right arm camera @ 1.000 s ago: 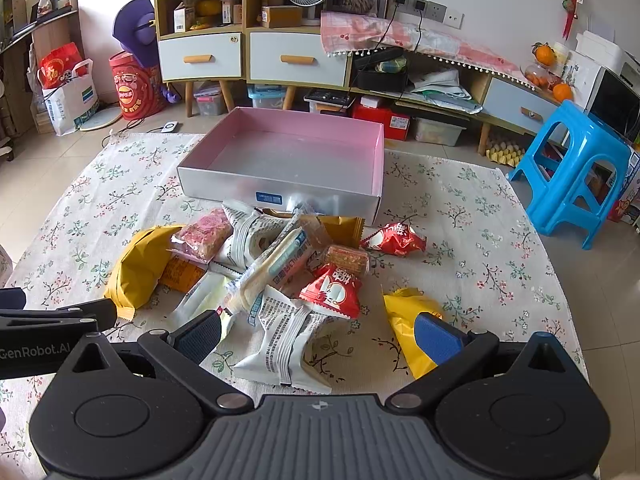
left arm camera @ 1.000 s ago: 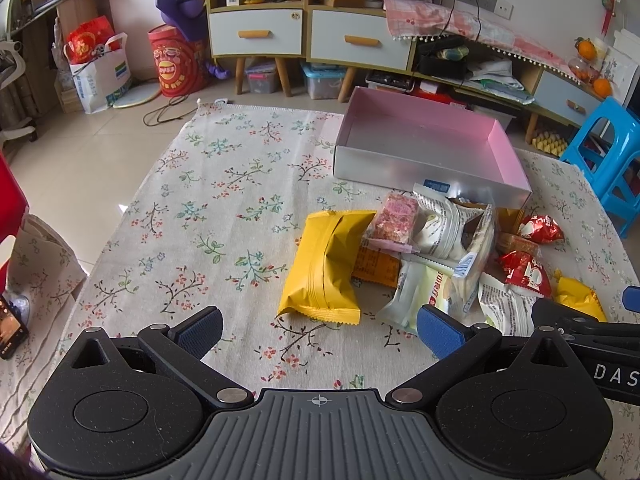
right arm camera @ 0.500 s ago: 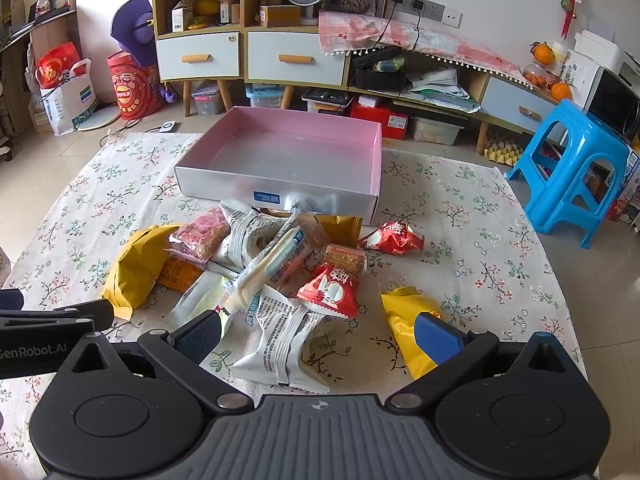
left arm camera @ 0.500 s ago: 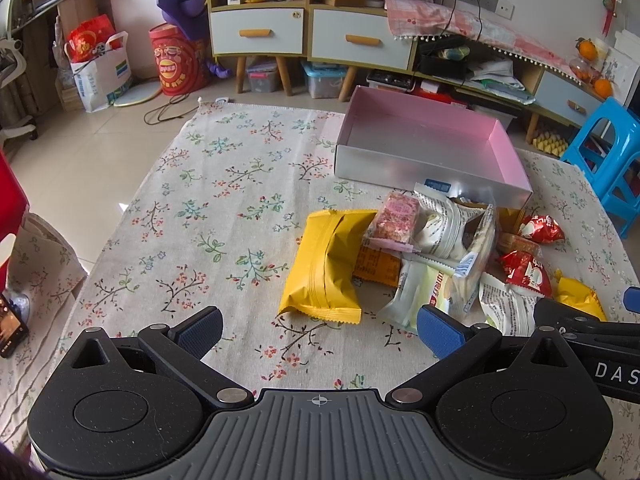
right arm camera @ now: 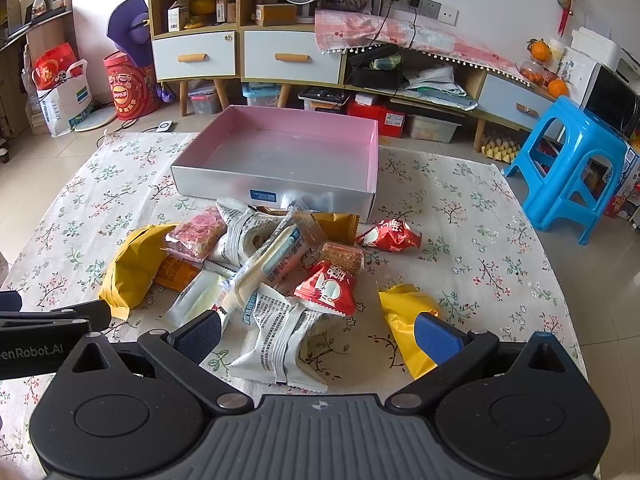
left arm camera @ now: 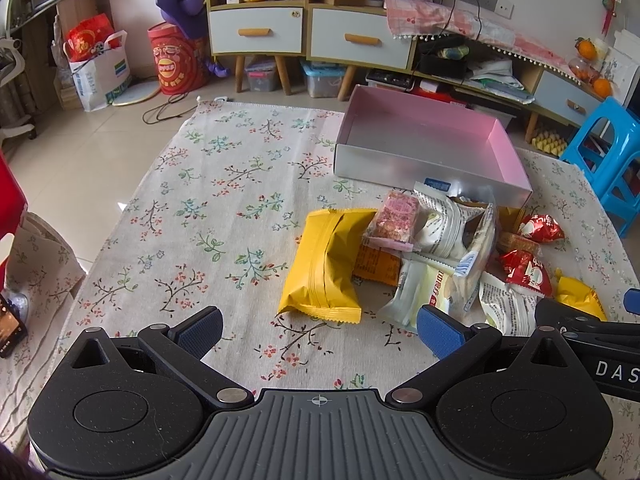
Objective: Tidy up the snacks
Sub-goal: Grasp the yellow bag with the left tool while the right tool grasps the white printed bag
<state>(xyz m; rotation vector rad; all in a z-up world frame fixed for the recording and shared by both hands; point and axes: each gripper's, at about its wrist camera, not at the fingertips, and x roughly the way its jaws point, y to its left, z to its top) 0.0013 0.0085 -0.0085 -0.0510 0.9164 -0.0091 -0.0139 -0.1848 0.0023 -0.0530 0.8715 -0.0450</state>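
Left gripper: held low over the floral cloth, fingers spread wide, nothing between them.
Right gripper: fingers likewise spread wide and empty, a white printed packet seen between them.
Snacks: heaped on the desk just in front of the pink-lined box.
Large yellow packet: found at the heap's left edge.
Small yellow packet: laid beside the right finger.
Red packet: set near the box's right corner.
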